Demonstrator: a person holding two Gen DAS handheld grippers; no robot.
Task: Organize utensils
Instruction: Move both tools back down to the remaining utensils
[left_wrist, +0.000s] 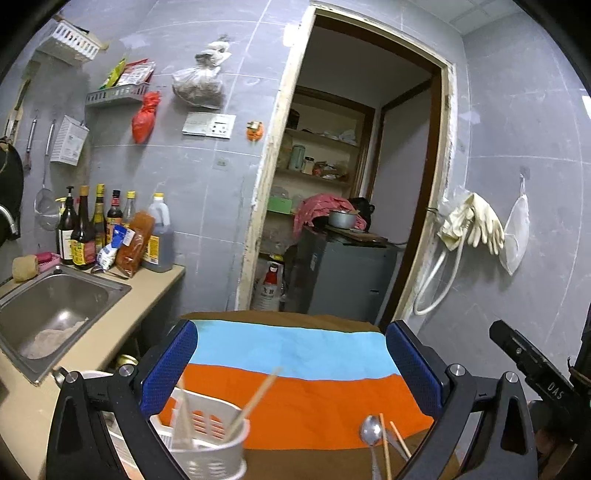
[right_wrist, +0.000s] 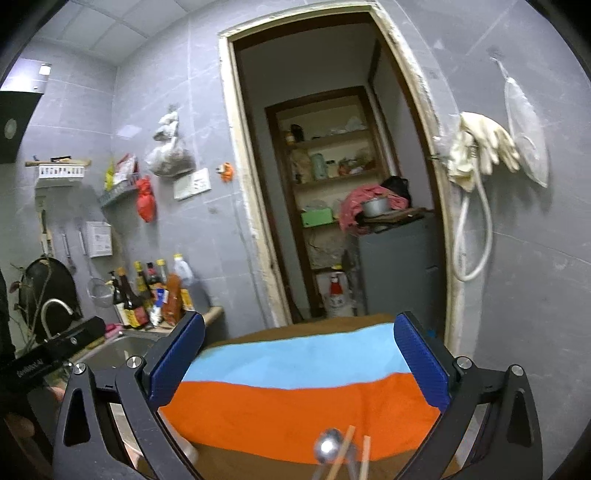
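Left gripper (left_wrist: 291, 365) jaws wide, nothing between; right gripper (right_wrist: 299, 363) same. White slotted plastic utensil holder (left_wrist: 207, 435) at 7 o'clock of the left view, already holding a pair of light wooden chopsticks (left_wrist: 255, 398). Steel spoon (left_wrist: 370, 432) and loose wooden chopsticks (left_wrist: 386, 446) lie at 5 o'clock on the orange-and-blue striped cloth (left_wrist: 314, 398) (crossed, touching). Risk: a pinch grabs both or rolls them; the light holder could tip. Steel sink (left_wrist: 55, 306) at 9 o'clock, sauce bottles (left_wrist: 85, 229) behind, well apart.

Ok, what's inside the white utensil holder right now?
The white utensil holder has pale chopsticks standing in it, leaning out over the rim. Its walls hide the bottom, so anything lower down is unseen.
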